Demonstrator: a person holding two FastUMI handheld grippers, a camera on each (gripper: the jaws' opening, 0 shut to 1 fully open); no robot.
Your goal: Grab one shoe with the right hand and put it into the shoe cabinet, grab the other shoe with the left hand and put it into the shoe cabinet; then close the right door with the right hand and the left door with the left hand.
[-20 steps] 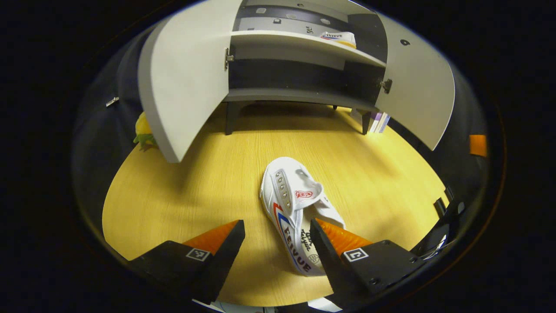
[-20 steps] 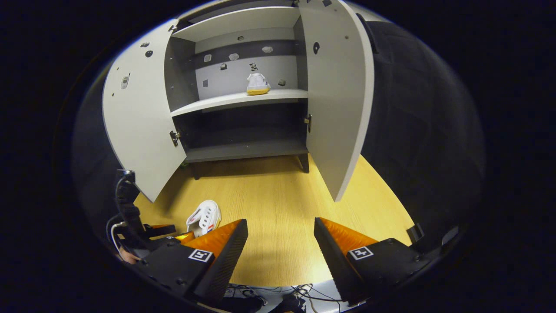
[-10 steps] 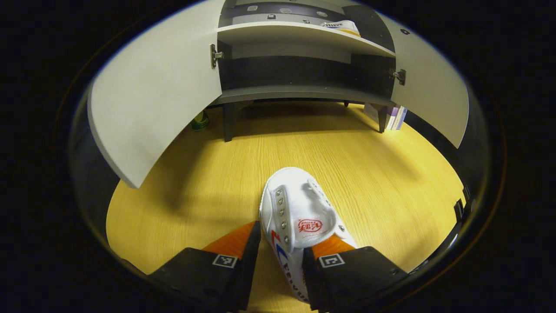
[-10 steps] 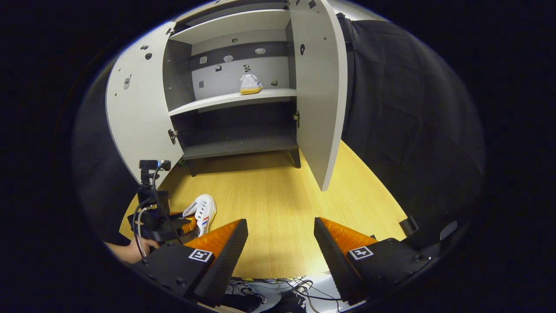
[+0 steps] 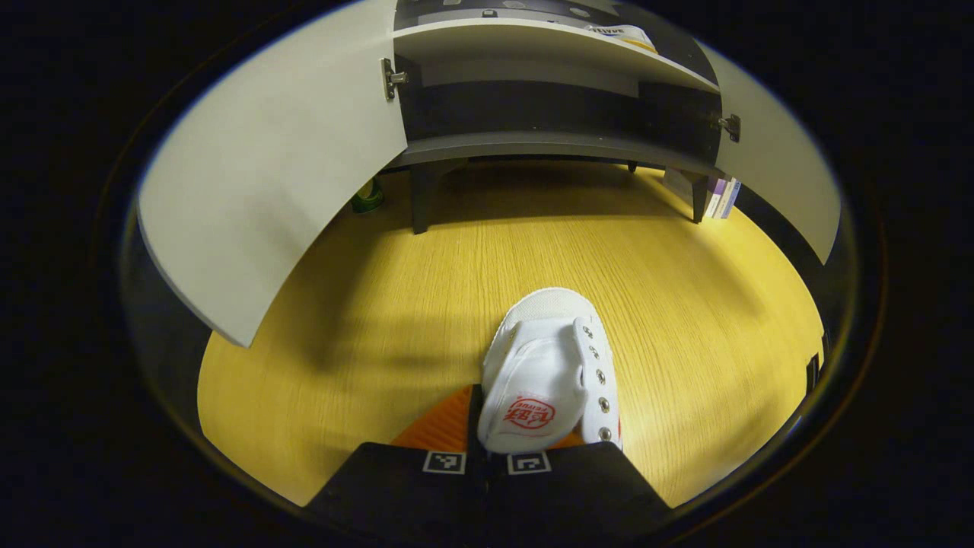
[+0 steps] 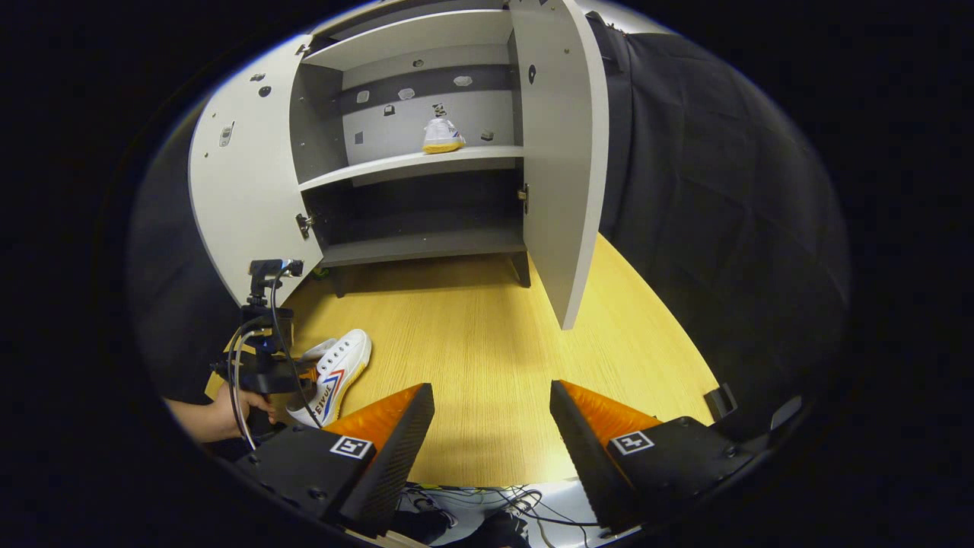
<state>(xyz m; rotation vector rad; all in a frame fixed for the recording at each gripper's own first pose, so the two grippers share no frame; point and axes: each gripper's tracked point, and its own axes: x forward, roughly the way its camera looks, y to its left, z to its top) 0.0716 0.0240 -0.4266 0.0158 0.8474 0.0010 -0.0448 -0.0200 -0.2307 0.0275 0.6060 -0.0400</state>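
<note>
While the left gripper (image 5: 487,445) pinches its tongue, the white shoe (image 5: 549,373) points toe-first toward the shoe cabinet (image 5: 555,137).

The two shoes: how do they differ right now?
The shoe on the shelf sits upright inside the shoe cabinet, free of any gripper. The shoe in the left gripper is outside the cabinet, over the wooden floor, pinched by the left gripper. Both are white lace-up sneakers with red and blue side markings.

Open shoe cabinet (image 6: 426,190), shelved shoe (image 6: 442,135)
</note>
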